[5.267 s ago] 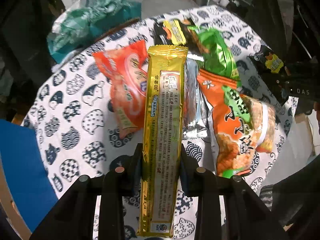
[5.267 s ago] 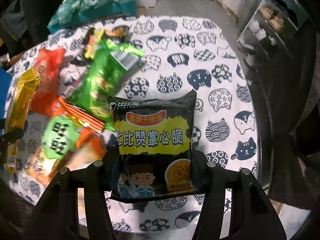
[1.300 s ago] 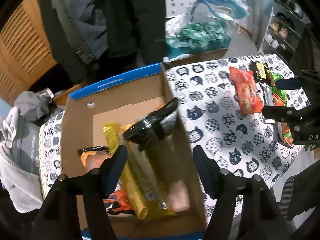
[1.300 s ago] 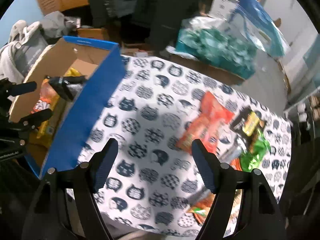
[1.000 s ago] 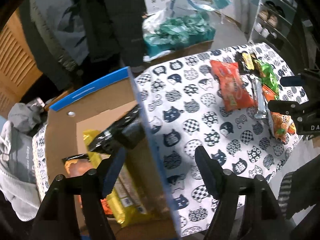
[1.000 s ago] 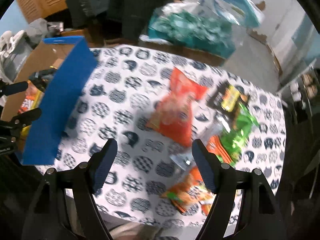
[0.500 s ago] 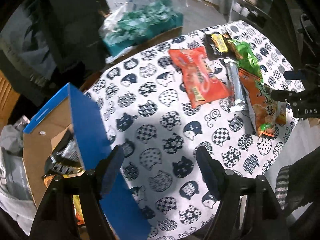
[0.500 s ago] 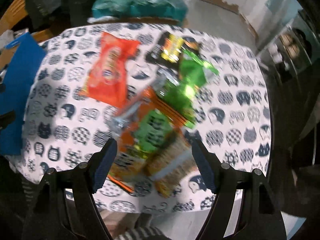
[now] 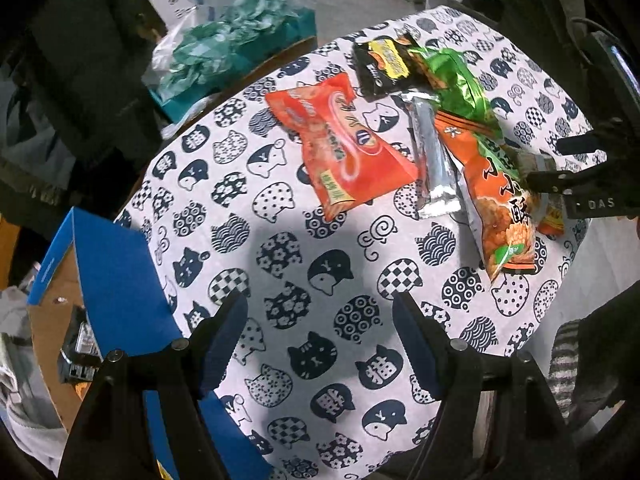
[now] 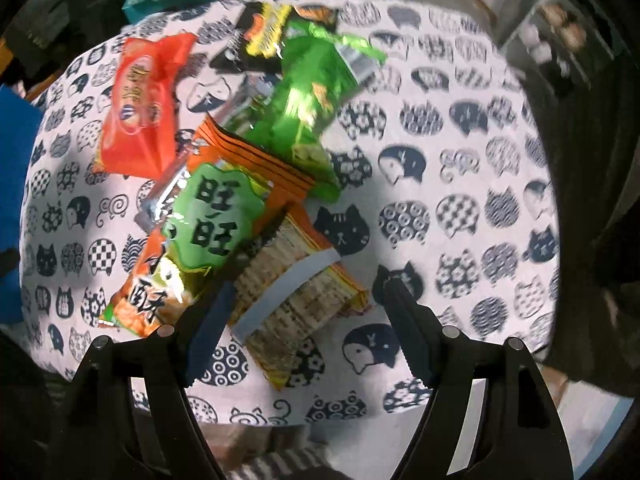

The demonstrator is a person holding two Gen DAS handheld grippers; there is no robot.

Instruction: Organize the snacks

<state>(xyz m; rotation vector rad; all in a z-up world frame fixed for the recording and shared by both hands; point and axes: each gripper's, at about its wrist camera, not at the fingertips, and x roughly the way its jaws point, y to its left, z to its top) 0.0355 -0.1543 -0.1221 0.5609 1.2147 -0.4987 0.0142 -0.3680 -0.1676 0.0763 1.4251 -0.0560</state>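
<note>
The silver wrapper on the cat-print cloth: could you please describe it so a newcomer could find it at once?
On the cat-print tablecloth, find the cluster of snack bags. The silver wrapper lies between the red bag and the orange bag, partly under the latter. It alone is plain, unprinted foil, long and narrow.

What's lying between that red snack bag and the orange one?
A silver foil packet lies between the red bag and the orange bag, clearest in the left wrist view.

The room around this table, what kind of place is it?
Probably a lived-in home room: a cat-print tablecloth on the table, a shelf with shoes by the wall, and a bulging plastic bag on the floor.
</note>
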